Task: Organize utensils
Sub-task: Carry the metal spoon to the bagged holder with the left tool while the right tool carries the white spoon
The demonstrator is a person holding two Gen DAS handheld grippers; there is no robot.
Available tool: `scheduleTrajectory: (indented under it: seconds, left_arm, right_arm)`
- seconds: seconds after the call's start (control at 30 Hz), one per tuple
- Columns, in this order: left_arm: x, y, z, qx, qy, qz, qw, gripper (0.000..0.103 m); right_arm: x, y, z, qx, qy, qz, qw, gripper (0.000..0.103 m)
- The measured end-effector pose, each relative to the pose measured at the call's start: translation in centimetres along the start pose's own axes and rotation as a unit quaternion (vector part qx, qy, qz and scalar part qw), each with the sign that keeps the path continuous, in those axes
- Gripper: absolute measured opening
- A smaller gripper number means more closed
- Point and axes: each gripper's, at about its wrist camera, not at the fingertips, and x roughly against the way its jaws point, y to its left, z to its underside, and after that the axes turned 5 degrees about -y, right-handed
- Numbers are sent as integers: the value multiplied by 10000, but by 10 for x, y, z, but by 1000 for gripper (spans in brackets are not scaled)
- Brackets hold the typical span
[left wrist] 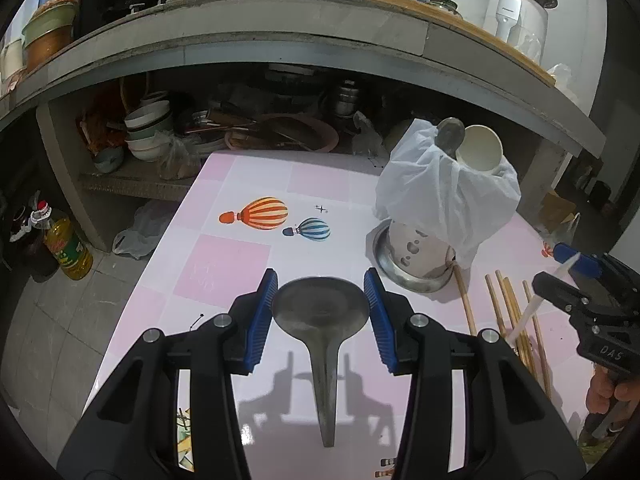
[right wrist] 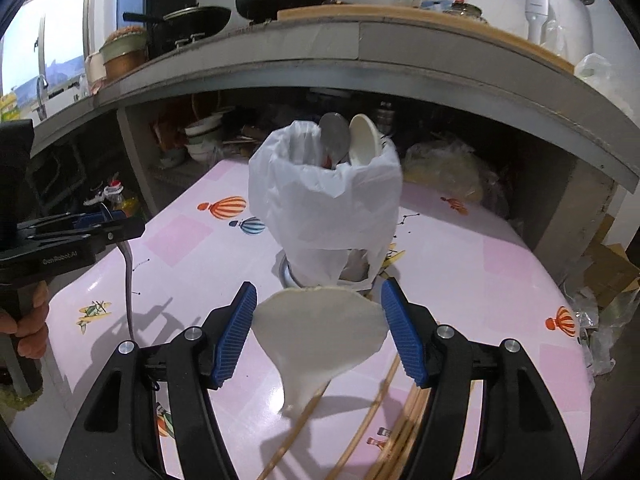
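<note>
The table (left wrist: 224, 264) has bare pink-and-white surface on its left half, its left edge dropping to the tiled floor; a concrete counter (left wrist: 248, 46) overhangs the far end. The right gripper (right wrist: 319, 332) reads "DAS" from the left wrist view; the left gripper (left wrist: 321, 312) reads "GenRobot.AI" from the right. The left jaws pinch a metal spoon (left wrist: 320, 312) by its bowl, handle hanging toward the table; the right jaws pinch a white spoon (right wrist: 320, 328) likewise. The utensil holder (right wrist: 324, 216), bag-lined, stands far right in a steel dish (left wrist: 404, 276), holding a metal spoon and a white one. Chopsticks (left wrist: 512, 320) lie near right.
</note>
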Motion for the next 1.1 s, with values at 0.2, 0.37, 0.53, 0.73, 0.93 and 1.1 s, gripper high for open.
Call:
scheduleTrajectory:
  seconds: [0.2, 0.37, 0.53, 0.73, 0.93, 1.1]
  left_arm:
    - [7, -4, -3, -48, -92, 59, 9999, 43]
    - [10, -7, -5, -73, -133, 94, 9998, 43]
    - [13, -8, -7, -93, -147, 107, 9998, 42]
    - [20, -11, -16, -125, -260, 157, 9995, 42]
    - [31, -16, -34, -138, -427, 335, 9984, 42]
    - [44, -25, -60, -202, -676, 481, 9963, 42]
  right_arm:
    - [7, -11, 0, -221, -34, 6, 9998, 61]
    - [11, -18, 2, -346, -41, -4, 9994, 60]
    - [13, -21, 1, -442, -80, -42, 9990, 60]
    - [17, -23, -1, -485, -136, -47, 9987, 60]
    - [17, -24, -1, -510, -123, -25, 9986, 60]
    - [17, -26, -1, -567, -125, -30, 9983, 60]
